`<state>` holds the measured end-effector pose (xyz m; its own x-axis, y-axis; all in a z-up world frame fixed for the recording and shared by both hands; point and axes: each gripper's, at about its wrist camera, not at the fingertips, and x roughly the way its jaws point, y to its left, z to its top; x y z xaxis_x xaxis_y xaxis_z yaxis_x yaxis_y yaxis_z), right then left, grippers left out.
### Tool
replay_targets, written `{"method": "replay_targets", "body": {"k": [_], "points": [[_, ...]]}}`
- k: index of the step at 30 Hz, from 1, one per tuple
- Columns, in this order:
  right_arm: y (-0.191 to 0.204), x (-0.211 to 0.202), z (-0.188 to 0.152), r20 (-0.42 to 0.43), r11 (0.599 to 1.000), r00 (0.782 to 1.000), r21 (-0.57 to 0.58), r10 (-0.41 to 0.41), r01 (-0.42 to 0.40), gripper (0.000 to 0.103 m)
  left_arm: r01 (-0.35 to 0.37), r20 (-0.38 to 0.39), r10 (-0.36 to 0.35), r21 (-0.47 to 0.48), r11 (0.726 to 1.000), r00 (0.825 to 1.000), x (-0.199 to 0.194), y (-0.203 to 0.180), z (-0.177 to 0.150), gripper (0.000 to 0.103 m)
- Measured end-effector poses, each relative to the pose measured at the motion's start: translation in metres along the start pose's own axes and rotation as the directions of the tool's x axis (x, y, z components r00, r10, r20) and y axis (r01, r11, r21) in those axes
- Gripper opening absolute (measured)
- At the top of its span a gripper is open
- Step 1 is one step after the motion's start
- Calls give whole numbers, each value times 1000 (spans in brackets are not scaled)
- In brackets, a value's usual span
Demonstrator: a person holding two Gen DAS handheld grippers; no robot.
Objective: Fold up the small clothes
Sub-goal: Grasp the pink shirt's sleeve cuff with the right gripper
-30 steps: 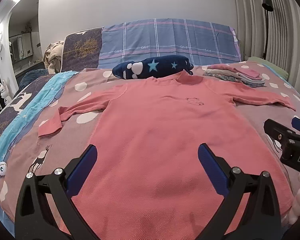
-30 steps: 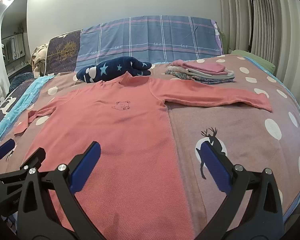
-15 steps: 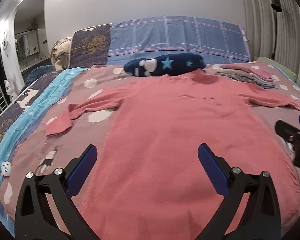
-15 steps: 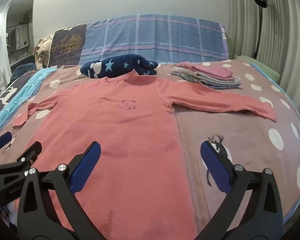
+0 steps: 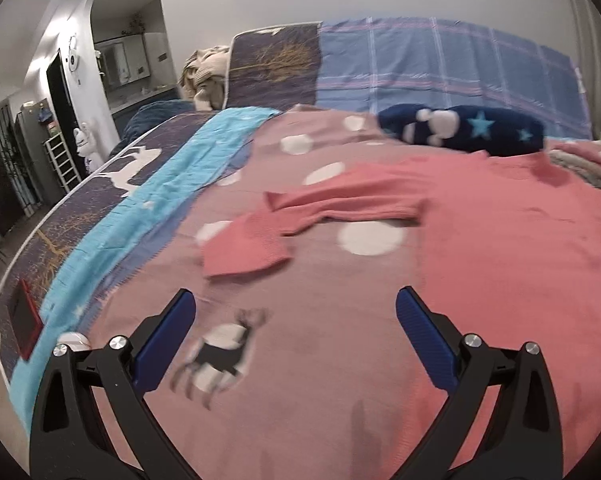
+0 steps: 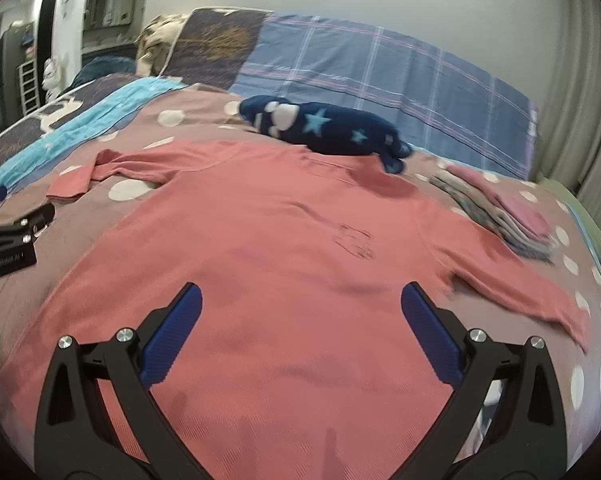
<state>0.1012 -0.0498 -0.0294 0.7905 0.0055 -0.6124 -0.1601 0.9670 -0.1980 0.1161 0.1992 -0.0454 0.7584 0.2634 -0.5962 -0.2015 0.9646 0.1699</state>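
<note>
A salmon-pink long-sleeved shirt [image 6: 284, 248] lies flat, front up, on the bed, with a small bear drawing on the chest. Its left sleeve [image 5: 296, 212] lies out to the side with the cuff folded over. My left gripper [image 5: 296, 332] is open and empty, above the bedspread just left of the shirt's body and short of that sleeve. My right gripper [image 6: 300, 332] is open and empty above the shirt's lower body. The left gripper also shows at the left edge of the right wrist view [image 6: 16, 236].
A navy star-patterned garment [image 6: 324, 128] lies beyond the collar. A stack of folded clothes [image 6: 500, 208] sits at the right, by the right sleeve. Plaid pillows [image 6: 380, 76] line the headboard. The bed's left edge [image 5: 32, 264] drops to the floor.
Both grippers have swung to the left. The left one has moved off the shirt's body to the bedspread near the left sleeve. Both stay open.
</note>
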Motion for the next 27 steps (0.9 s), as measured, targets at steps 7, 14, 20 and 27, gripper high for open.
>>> {"method": "replay_targets", "body": {"k": [7, 14, 20, 27], "points": [[35, 31, 27, -7, 995, 1000, -102, 24, -25, 101, -44, -51, 46, 37, 998, 998, 38, 24, 6, 95], [67, 61, 43, -35, 984, 998, -169, 55, -60, 100, -85, -98, 86, 10, 996, 991, 63, 55, -1, 92], [93, 72, 49, -44, 973, 994, -208, 95, -102, 100, -92, -136, 89, -17, 996, 987, 73, 76, -10, 92], [119, 95, 76, -156, 867, 871, -117, 465, -484, 24, -25, -157, 17, -48, 999, 987, 84, 93, -13, 85]]}}
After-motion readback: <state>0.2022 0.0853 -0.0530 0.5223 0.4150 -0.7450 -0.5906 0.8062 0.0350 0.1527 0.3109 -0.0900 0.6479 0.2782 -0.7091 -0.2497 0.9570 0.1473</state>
